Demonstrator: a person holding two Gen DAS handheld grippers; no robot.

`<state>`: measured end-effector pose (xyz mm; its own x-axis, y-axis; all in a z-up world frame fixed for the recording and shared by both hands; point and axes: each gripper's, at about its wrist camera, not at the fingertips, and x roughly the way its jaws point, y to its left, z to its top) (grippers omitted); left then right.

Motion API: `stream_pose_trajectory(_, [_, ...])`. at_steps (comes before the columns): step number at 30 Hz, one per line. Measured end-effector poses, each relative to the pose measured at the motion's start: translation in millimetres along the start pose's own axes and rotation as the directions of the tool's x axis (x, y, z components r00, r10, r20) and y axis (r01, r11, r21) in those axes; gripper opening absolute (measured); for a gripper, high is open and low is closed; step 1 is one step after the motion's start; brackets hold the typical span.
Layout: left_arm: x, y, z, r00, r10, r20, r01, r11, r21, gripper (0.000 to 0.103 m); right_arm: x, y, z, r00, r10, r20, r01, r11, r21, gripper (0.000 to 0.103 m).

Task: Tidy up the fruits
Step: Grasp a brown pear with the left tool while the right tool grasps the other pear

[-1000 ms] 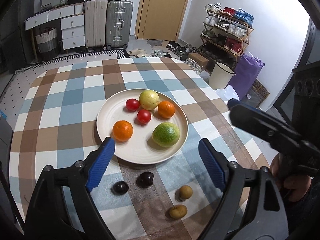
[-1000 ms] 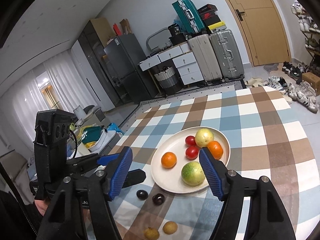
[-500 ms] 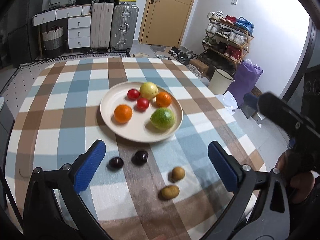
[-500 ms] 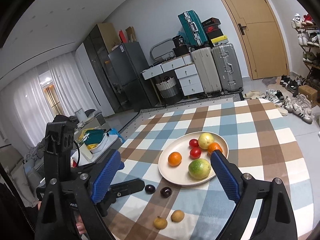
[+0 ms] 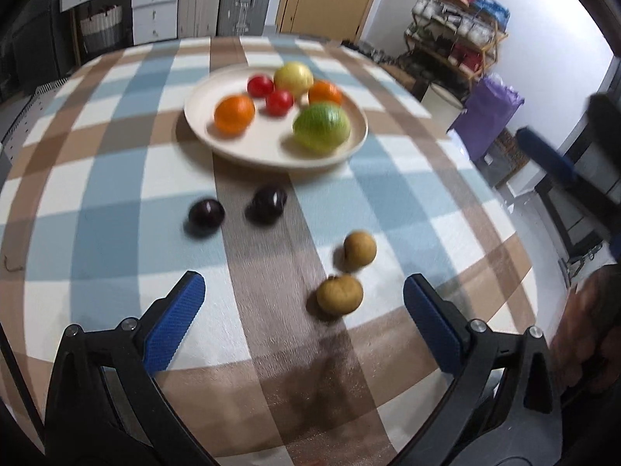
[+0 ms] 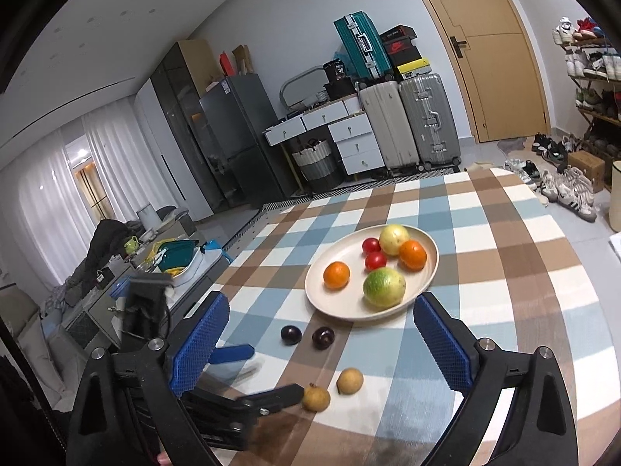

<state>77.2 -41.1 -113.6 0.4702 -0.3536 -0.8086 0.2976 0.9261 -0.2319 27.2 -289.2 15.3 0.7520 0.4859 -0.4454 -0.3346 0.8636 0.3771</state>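
A cream plate sits toward the middle of the checked tabletop and carries two oranges, two small red tomatoes, a yellow round fruit and a larger green one blushing yellow at its base. Loose on the cloth, near the plate's close rim, lie two dark glossy plums side by side, and nearer the edge two small tan, rough-skinned fruits, apart from each other. The left gripper hangs over the near edge with its blue-padded jaws spread wide and nothing between the pads; the nearer tan fruit lies just ahead of the gap. The right gripper has just been opening its jaws, which stand wide and empty, framing the plums and plate from farther back. The left view is smeared by motion, so fruit outlines there are soft. A hand is cut off at that view's right edge.
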Motion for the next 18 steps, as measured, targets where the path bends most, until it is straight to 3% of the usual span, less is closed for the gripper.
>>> stream_pose_trajectory(14, [26.1, -18.4, -6.2, 0.999, 0.029, -0.031, -0.027, 0.998, 0.065, 0.100, -5.7, -6.2, -19.1, 0.999, -0.016, -0.035, 0.016, 1.000, 0.014, 0.098])
stream_pose_trajectory(18, [21.9, -21.2, -7.0, 1.000, -0.005, -0.025, 0.007, 0.997, 0.077, 0.077, -6.9, -10.0, -20.8, 0.999, -0.019, -0.038, 0.019, 1.000, 0.024, 0.098])
